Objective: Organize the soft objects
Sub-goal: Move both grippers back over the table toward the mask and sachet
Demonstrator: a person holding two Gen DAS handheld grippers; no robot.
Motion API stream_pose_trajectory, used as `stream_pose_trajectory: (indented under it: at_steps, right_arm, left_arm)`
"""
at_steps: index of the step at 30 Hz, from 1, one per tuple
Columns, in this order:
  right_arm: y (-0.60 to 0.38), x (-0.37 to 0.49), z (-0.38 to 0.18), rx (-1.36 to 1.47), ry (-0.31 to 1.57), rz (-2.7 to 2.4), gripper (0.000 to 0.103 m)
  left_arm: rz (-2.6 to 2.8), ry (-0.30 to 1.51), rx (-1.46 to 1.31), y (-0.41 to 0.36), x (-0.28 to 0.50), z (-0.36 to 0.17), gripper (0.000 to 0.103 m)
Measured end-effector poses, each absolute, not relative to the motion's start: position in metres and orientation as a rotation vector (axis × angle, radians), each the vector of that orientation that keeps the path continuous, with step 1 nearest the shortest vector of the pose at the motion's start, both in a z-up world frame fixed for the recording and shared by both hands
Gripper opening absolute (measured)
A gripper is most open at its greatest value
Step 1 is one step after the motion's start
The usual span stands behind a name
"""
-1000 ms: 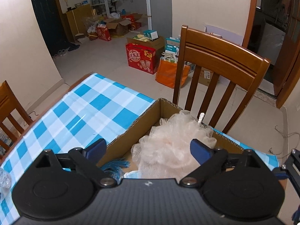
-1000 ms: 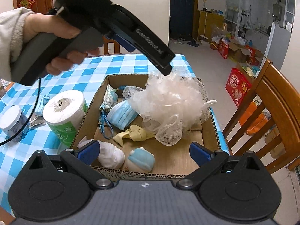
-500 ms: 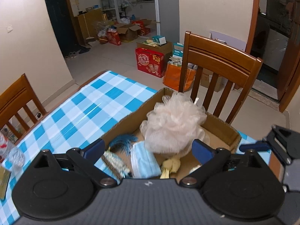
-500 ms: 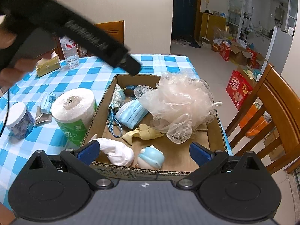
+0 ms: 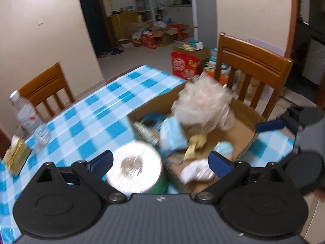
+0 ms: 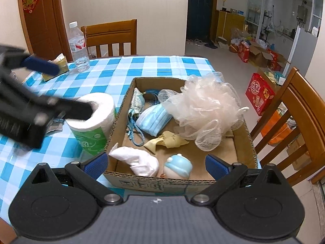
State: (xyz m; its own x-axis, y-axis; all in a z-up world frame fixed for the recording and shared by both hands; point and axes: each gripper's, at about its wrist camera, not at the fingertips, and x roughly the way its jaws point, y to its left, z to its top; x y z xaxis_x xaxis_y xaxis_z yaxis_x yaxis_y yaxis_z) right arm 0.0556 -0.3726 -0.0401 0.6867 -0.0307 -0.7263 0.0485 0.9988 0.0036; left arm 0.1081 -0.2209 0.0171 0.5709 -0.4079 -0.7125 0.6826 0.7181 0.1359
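A cardboard box (image 6: 246,134) on the checked table holds soft things: a pale mesh loofah (image 6: 205,103), a blue face mask (image 6: 153,119), a blue cord (image 6: 133,132), a yellow cloth (image 6: 168,140), a white cloth (image 6: 138,159) and a small blue toy (image 6: 177,166). A toilet paper roll (image 6: 97,109) stands just left of the box. My left gripper (image 6: 73,90), blurred, hovers open over that roll (image 5: 135,170). My right gripper (image 6: 155,165) is open at the box's near wall, holding nothing. The loofah (image 5: 203,105) sits at the box's far end.
A water bottle (image 6: 79,48) and a yellow tissue pack (image 6: 59,67) stand at the far left of the table. One wooden chair (image 6: 110,36) is behind the table, another (image 6: 294,111) close to the box's right side. Boxes litter the floor beyond.
My left gripper has pulled back from above the loofah and swung left to above the toilet roll. The loofah stays in the box. My right gripper has barely moved.
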Motion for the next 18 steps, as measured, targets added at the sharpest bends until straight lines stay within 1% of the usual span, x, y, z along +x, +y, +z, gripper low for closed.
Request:
stream_pose_trajectory:
  at_steps: [9,18]
  right_arm:
    - [-0.338,0.061,-0.036,0.001,0.835,-0.039,0.103]
    - [-0.280,0.069,-0.029,-0.025,0.861,-0.028,0.103]
  left_arm:
    - [-0.579,0.783,0.427,-0.152,0.096,-0.007,0.100]
    - [-0.572,0.791,0.446,-0.092,0.098,-0.020,0.100]
